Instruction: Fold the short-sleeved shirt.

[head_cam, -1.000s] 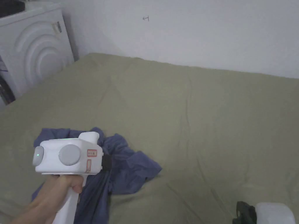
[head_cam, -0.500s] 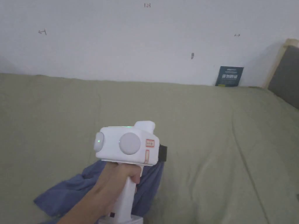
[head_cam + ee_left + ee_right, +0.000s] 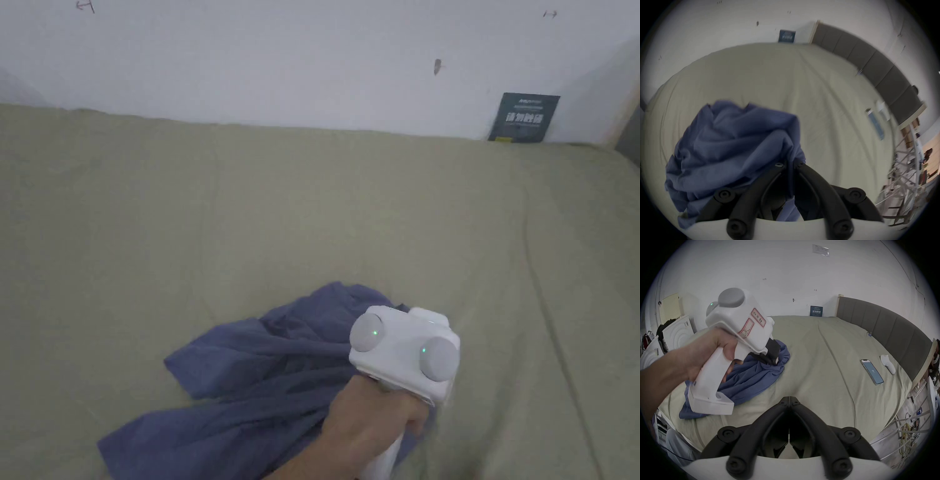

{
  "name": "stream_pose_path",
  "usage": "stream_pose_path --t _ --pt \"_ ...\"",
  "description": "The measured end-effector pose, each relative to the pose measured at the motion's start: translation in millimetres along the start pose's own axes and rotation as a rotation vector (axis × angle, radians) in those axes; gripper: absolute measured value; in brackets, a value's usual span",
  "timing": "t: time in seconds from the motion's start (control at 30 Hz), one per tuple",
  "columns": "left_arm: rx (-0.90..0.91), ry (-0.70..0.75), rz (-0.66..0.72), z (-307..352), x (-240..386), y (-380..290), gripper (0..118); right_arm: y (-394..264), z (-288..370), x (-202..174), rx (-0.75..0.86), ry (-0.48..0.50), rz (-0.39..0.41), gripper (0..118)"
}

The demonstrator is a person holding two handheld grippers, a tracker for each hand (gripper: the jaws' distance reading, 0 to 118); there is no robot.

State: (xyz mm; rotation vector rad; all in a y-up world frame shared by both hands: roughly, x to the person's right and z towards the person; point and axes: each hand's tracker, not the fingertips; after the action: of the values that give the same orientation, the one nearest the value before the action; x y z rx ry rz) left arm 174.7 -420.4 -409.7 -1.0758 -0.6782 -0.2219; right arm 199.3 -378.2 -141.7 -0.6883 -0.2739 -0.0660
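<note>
A crumpled blue short-sleeved shirt (image 3: 250,375) lies in a heap on the olive-green bed (image 3: 375,219). A hand holds my left gripper's white body (image 3: 403,353) at the heap's right end. In the left gripper view, the left gripper (image 3: 790,162) is shut on a bunched fold of the shirt (image 3: 730,146), and cloth runs down between its jaws. The right gripper view shows that left gripper (image 3: 771,360) biting the shirt (image 3: 753,378) from above. My right gripper (image 3: 789,398) is shut on nothing and hovers over bare sheet to the right of the shirt.
A phone (image 3: 871,371) and a white controller (image 3: 887,364) lie on the bed near the grey headboard (image 3: 883,331). A dark sign (image 3: 524,117) leans against the white wall. White appliances (image 3: 677,332) stand beyond the bed's left end.
The head camera has swung right. My left gripper, still shut on the shirt, has come down from a raised hold, and more of the shirt now rests spread on the bed.
</note>
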Motion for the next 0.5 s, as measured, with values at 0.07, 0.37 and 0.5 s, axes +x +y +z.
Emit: stream_pose_path --t 0.07,0.37,0.5 --pt "0.053 -0.038 0.015 10 -3 -3 95 1 0 0 0.000 0.008 -0.007 0" --pt "0.218 -0.050 0.093 148 -38 -85 114 11 28 -12 0.067 0.067 0.000 0" --pt "0.326 -0.052 0.115 226 -68 -163 113 12 43 -24 0.101 0.125 0.003 0"
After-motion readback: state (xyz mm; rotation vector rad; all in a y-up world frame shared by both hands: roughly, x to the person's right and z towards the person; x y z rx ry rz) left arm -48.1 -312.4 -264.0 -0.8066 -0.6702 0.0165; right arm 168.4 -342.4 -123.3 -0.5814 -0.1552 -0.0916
